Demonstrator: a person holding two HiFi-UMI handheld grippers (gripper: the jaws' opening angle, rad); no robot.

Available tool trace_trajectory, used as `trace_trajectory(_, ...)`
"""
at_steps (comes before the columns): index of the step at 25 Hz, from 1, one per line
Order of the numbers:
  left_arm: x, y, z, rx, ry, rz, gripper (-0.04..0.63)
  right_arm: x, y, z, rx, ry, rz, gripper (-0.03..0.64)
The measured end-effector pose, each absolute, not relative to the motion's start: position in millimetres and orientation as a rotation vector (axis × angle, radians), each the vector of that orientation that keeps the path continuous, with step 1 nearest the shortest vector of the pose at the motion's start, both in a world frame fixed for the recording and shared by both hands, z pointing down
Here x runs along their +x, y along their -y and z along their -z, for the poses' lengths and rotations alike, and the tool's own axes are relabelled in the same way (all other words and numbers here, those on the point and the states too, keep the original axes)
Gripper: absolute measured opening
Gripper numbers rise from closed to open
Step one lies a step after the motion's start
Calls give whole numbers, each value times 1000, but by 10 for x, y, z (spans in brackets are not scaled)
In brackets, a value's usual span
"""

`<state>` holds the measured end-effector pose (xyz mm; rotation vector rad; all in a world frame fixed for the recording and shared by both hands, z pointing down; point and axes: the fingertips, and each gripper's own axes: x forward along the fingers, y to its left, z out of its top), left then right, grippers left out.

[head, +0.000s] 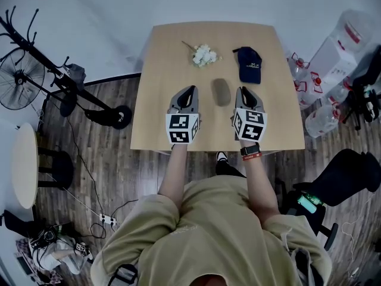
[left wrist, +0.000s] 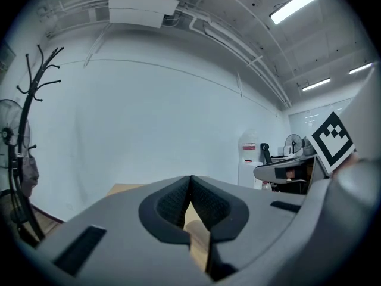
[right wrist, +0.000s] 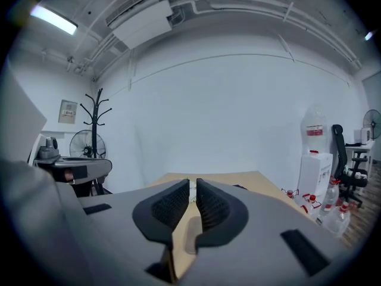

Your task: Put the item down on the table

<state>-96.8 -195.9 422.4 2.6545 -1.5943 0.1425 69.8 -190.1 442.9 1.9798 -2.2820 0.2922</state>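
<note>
Inventory, taken standing by the surface.

1. Left tongs [head: 190, 91] [left wrist: 190, 180]: grey body with a marker cube at the rear, held by the person's bare left arm. The tips meet, and only a wedge-shaped gap opens behind them. Nothing is held. They rest low over the near half of the surface.

2. Right tongs [head: 243, 91] [right wrist: 193, 186]: same build, level with the left pair. They are narrow, the ribbed pads parallel with a thin slit between them. The slit is empty and bare wood shows through it.

3. Dark oval item [head: 221, 92]: lies flat on the surface between the two tongs, about level with their tips. It is close beside both and touched by neither.

4. Surface [head: 161, 88]: pale wood with rounded corners.

5. White flower sprig [head: 204, 55]: lies on the surface beyond the tongs, ahead of the gap between them and a little toward the left pair.

6. Navy cap [head: 249, 64]: lies on the surface just ahead of the right tongs, to the right of the flower sprig.

7. Wristwatch [head: 250, 150]: sits on the wrist behind the right tongs, with a red band beside it.

8. Coat stand [head: 36, 52] and floor fan [head: 21, 79]: stand on the floor well off to the left of the left tongs.

9. Water bottles [head: 324, 121]: stand on the floor to the right of the right tongs, past the surface's edge.
</note>
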Motion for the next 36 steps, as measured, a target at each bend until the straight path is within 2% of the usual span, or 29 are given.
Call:
trace_trajectory(11, -949, 1992, -4247, 2663, 1651, -166, 23, 773, 1942, -4364, 2017, 2315, -231, 17)
trace_trajectory(30, -658, 2314, -4388, 2635, 1582, -158, 23, 1013, 2266, -4597, 1991, 2284, -289, 15)
trace_trajectory(36, -439, 2579, -4686, 2586, 1490, -215, 23, 1149, 2647, -4745, 1924, 2311, -341, 15)
